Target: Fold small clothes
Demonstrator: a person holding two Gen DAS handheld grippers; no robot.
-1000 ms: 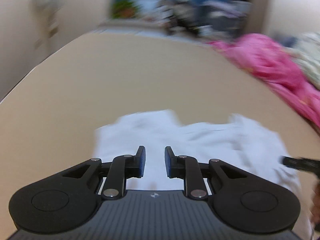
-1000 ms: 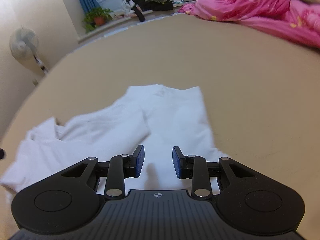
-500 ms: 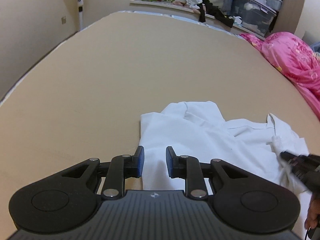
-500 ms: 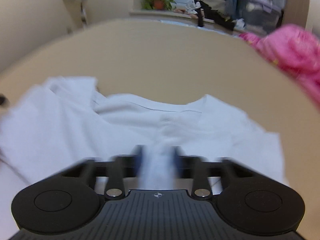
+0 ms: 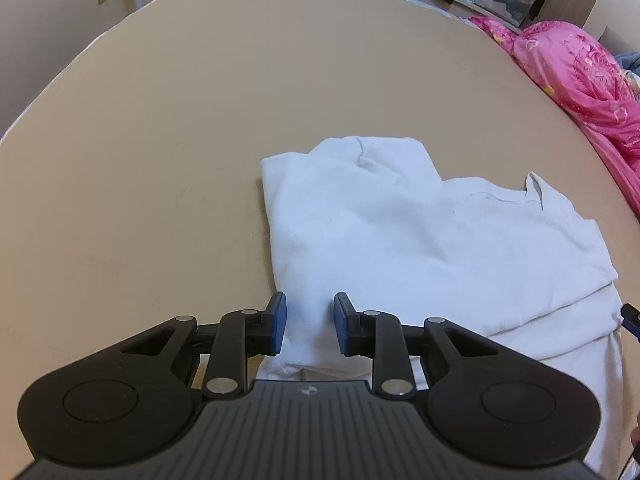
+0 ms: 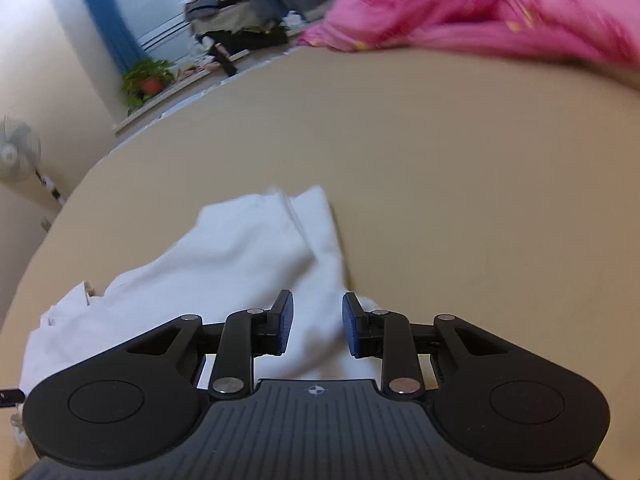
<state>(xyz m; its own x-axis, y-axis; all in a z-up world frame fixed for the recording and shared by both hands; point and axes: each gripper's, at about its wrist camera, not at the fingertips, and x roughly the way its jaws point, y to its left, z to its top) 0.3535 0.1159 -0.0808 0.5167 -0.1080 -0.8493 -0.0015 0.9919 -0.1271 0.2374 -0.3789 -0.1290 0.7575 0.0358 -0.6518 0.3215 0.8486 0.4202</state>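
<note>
1. Left tongs [image 5: 307, 323] are seen parted narrowly, jaws just opened further, poised over the near left edge of the white garment [image 5: 420, 248] — cloth shows in the gap, but no pinch is seen.
2. Right tongs [image 6: 317, 330] are likewise narrowly parted after opening, with white cloth below and between the pads, not gripped.
3. The garment is spread, rumpled, on the tan bed surface [image 5: 160, 140], one sleeve folded inward.
4. A pink quilt [image 5: 580, 80] is heaped along the far right edge — well apart from the garment.
</note>
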